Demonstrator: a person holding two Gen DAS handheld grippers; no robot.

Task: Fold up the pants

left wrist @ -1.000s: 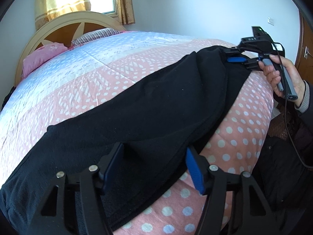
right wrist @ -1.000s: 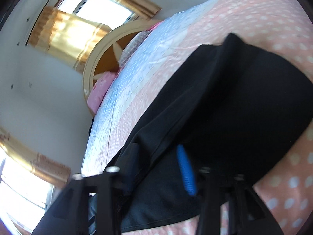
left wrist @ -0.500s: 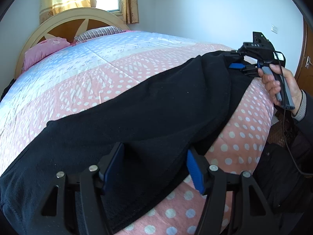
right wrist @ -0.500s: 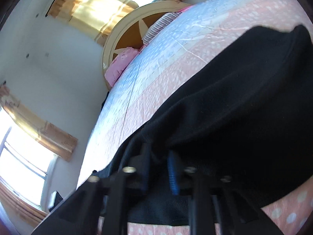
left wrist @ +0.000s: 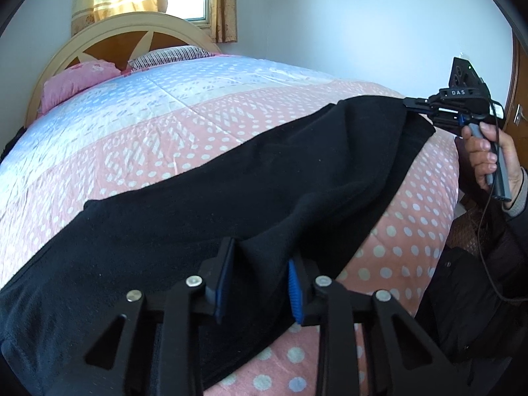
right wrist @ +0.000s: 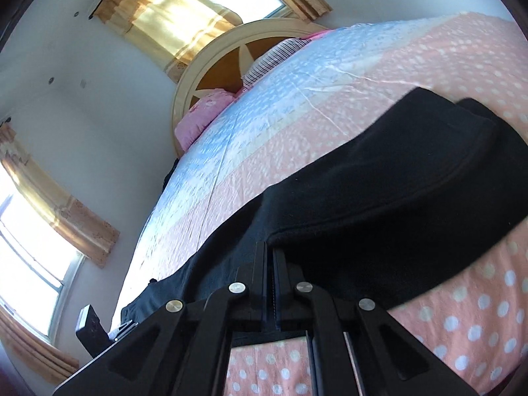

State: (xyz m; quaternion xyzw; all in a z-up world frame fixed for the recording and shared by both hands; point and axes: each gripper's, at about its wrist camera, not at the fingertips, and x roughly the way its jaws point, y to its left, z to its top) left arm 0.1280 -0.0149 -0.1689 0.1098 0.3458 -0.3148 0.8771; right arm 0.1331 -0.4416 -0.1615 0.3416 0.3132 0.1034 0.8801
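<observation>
Black pants (left wrist: 231, 191) lie stretched across the pink dotted quilt near the bed's foot. My left gripper (left wrist: 259, 274) has its blue pads partly closed around a raised ridge of the pants' near edge. My right gripper (right wrist: 270, 257) is shut on the edge of the pants (right wrist: 379, 191). In the left wrist view the right gripper (left wrist: 412, 102) pinches the far right corner of the pants, held by a hand.
The quilt (left wrist: 165, 115) covers the bed, pink with dots near me, blue farther back. Pillows (left wrist: 79, 79) and a round headboard (left wrist: 138, 29) stand at the far end. Curtained windows (right wrist: 171, 16) are behind. A wooden door (left wrist: 518, 99) is at right.
My right gripper has closed fully on the pants' edge. My left gripper's pads have narrowed around the fabric ridge. The far corner has been pulled right and up.
</observation>
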